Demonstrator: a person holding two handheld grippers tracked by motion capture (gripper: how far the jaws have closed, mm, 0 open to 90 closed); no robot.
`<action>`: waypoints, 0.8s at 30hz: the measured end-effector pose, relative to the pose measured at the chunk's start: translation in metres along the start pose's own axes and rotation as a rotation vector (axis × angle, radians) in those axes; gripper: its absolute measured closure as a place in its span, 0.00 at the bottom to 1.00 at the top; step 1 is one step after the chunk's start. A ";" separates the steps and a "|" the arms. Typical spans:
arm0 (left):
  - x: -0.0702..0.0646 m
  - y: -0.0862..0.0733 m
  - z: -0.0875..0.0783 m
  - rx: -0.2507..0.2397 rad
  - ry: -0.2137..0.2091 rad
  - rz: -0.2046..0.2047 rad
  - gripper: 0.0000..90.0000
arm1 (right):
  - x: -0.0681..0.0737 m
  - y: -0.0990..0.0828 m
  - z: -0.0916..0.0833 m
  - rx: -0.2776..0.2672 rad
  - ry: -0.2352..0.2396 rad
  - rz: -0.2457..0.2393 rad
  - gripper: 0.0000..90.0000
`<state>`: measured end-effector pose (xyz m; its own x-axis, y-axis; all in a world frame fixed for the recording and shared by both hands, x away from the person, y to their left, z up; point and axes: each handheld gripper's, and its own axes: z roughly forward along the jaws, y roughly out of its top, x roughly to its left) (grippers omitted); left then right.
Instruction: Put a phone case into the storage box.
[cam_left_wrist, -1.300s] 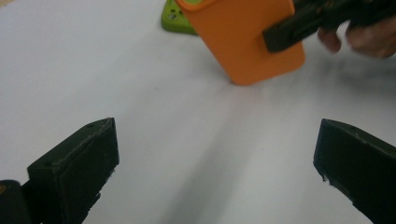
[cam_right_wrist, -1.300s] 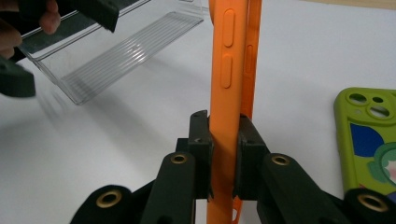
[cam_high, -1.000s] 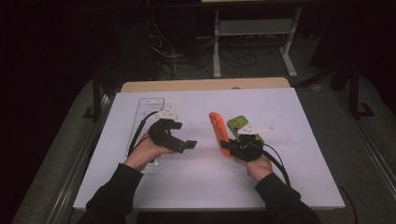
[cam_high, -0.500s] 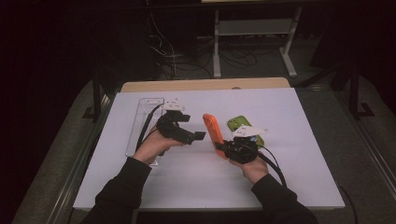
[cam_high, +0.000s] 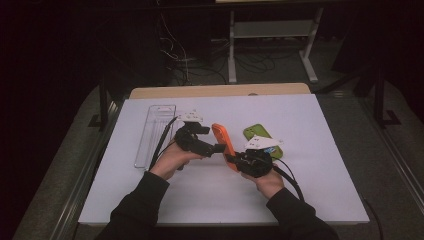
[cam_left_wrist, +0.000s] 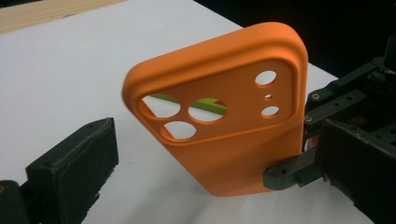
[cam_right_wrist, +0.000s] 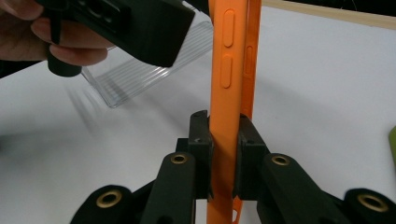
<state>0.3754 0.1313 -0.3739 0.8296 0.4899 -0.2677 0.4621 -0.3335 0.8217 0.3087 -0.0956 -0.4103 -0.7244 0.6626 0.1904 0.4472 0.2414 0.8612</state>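
In the high view, the orange phone case (cam_high: 223, 145) is held upright off the white table (cam_high: 320, 165) by the right claw (cam_high: 235, 161), the wrist angled inward; the left claw (cam_high: 218, 148) is levelled at it from the other side.

In the left gripper view, the case (cam_left_wrist: 233, 135) is seen between spread jaws, untouched.

In the right gripper view, the case's edge (cam_right_wrist: 227, 93) is clamped between the jaws.

A clear tray (cam_high: 155, 134) lies lengthwise at the left of the white bench (cam_high: 310, 195), its ribbed floor bare. A green case (cam_high: 261, 135) lies flat right of the middle. A wooden edge (cam_high: 220, 91) runs along the far side. Beyond stand a metal rack (cam_high: 272, 30) and cables (cam_high: 175, 55) on the floor.
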 end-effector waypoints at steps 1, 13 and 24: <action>0.000 0.000 0.001 0.000 -0.001 0.006 0.00 | 0.000 0.000 0.000 -0.002 0.002 -0.001 0.87; -0.002 -0.002 0.006 -0.019 -0.021 -0.007 0.00 | 0.011 0.000 0.005 -0.010 0.033 -0.007 0.87; -0.003 -0.004 0.009 -0.046 -0.032 -0.047 0.00 | 0.013 -0.001 0.008 -0.007 0.037 -0.008 0.87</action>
<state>0.3741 0.1241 -0.3809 0.8174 0.4781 -0.3215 0.4862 -0.2731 0.8300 0.3029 -0.0816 -0.4119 -0.7471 0.6336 0.2008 0.4378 0.2418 0.8659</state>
